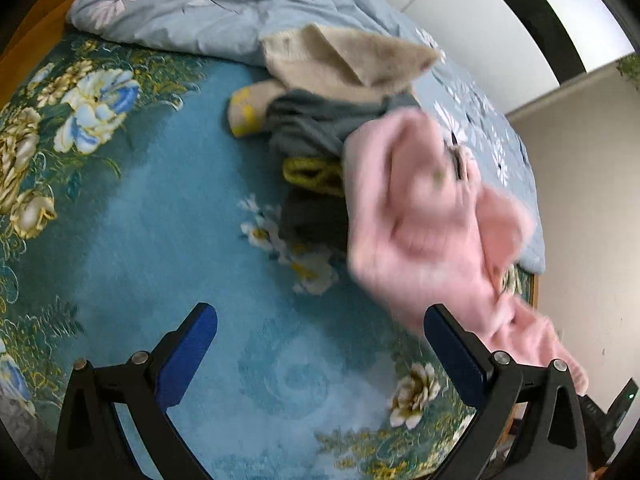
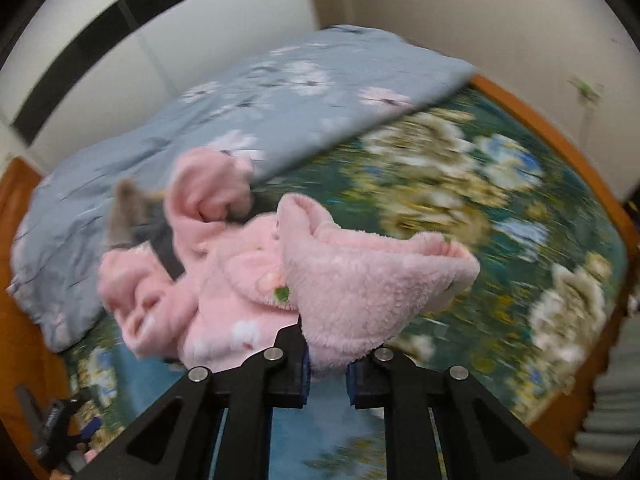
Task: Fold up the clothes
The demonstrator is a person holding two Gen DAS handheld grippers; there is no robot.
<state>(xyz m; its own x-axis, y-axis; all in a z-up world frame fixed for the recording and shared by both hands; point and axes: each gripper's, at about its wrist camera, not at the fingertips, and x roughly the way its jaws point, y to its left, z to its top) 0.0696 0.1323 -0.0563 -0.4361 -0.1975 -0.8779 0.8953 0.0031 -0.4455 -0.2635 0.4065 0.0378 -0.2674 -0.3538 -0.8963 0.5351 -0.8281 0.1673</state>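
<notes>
Clamped between the fingers of the right gripper [image 2: 328, 376] is a thick fold of the pink fleece garment [image 2: 360, 280], which hangs lifted over the bed [image 2: 500, 216] near the quilt's edge. Its long axis runs from that pinch away toward the crumpled heap of other clothes [image 1: 308, 128], where its far end trails, sleeves bunched. The left gripper [image 1: 320, 356] hovers with fingers spread wide, holding nothing, above bare floral bedspread near the bed's front edge.

Risks, as I judge them: the plush is bulky and held at a single point, so it could slip out, or drag the grey and yellow pieces along. Motion blur suggests a fast swing, which could leave the garment twisted rather than flat.
</notes>
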